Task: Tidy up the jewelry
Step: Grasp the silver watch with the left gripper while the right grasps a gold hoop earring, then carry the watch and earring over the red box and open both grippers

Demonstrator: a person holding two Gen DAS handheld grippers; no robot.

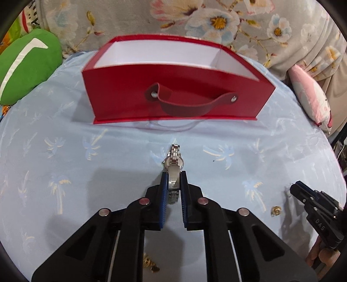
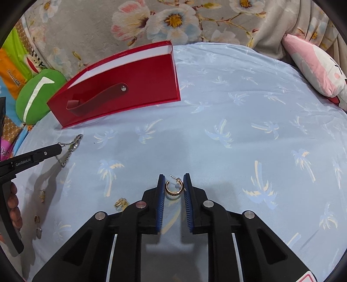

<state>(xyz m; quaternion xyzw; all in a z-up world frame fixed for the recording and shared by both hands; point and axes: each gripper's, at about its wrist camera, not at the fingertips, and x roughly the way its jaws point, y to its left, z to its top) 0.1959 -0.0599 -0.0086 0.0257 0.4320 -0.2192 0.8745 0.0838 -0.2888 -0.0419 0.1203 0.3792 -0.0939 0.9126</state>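
Note:
A silver metal-band watch (image 1: pixel 173 164) hangs upright between the blue pads of my left gripper (image 1: pixel 174 180), which is shut on its band above the light blue palm-print sheet. From the right wrist view the left gripper (image 2: pixel 59 146) shows at the left with the watch (image 2: pixel 71 149) dangling from its tip. My right gripper (image 2: pixel 174 184) is shut on a gold hoop earring (image 2: pixel 174 191), with both pads against its sides. The tip of the right gripper (image 1: pixel 292 189) shows low at the right in the left wrist view. An open red box (image 1: pixel 112 93) (image 2: pixel 151 82) with a white inside and a strap handle stands beyond both.
Loose gold pieces lie on the sheet (image 1: pixel 275 210) (image 1: pixel 149 263) (image 2: pixel 121 203), with small rings (image 2: pixel 41 195) (image 2: pixel 36 219) near a hand at the left. A green cushion (image 1: pixel 26 65) sits at the back left and a pink cushion (image 1: pixel 312 97) at the right. A floral blanket (image 1: pixel 195 19) lies behind.

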